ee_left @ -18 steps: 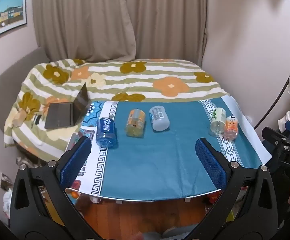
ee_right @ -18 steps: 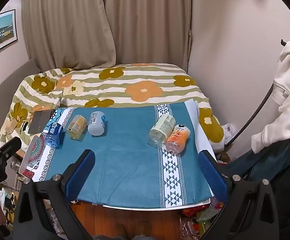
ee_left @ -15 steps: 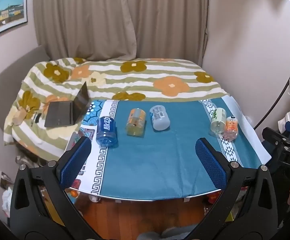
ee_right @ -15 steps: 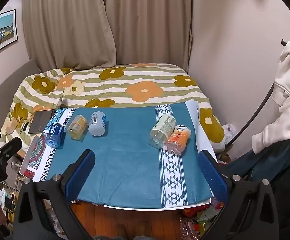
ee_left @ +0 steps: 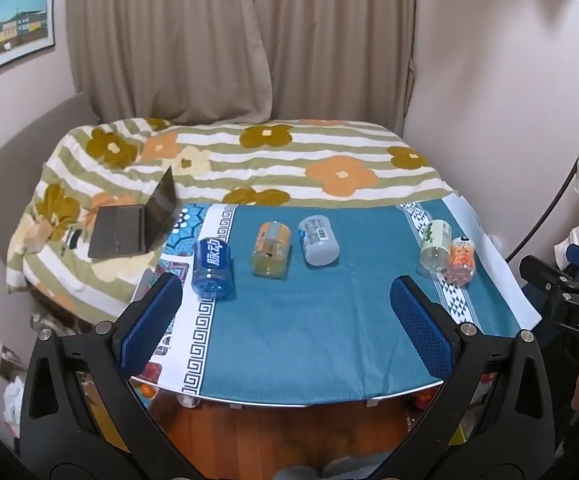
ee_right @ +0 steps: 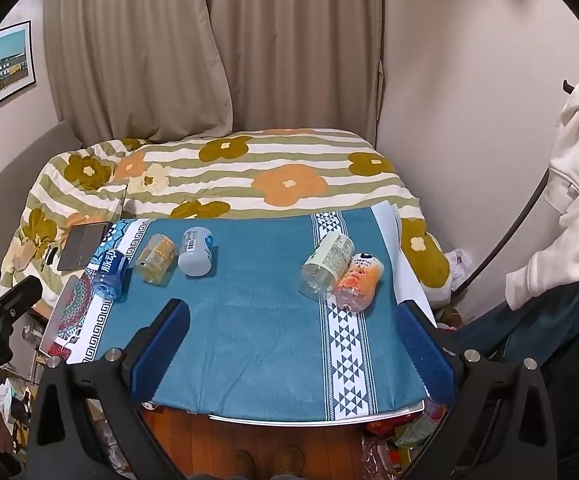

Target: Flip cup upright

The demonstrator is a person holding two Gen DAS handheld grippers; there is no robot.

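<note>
Several cups lie on their sides on a teal tablecloth (ee_left: 321, 320). On the left lie a blue cup (ee_left: 212, 266), a yellow-orange cup (ee_left: 271, 249) and a grey-white cup (ee_left: 318, 235). On the right lie a green-labelled clear cup (ee_left: 434, 242) and an orange cup (ee_left: 461, 260), side by side. The right wrist view shows the same blue cup (ee_right: 109, 272), yellow-orange cup (ee_right: 156, 258), grey-white cup (ee_right: 196, 251), green-labelled cup (ee_right: 327, 266) and orange cup (ee_right: 359, 282). My left gripper (ee_left: 285, 320) is open and empty, above the table's near edge. My right gripper (ee_right: 291, 344) is open and empty too.
A bed with a flowered striped blanket (ee_left: 249, 160) lies behind the table, with an open laptop (ee_left: 137, 224) on it. Curtains (ee_left: 241, 40) hang at the back. White clothing (ee_right: 569, 184) hangs at the right. Wooden floor (ee_left: 289, 432) shows under the table's near edge.
Both views have shifted very slightly. The cups have not moved and both grippers stay open.
</note>
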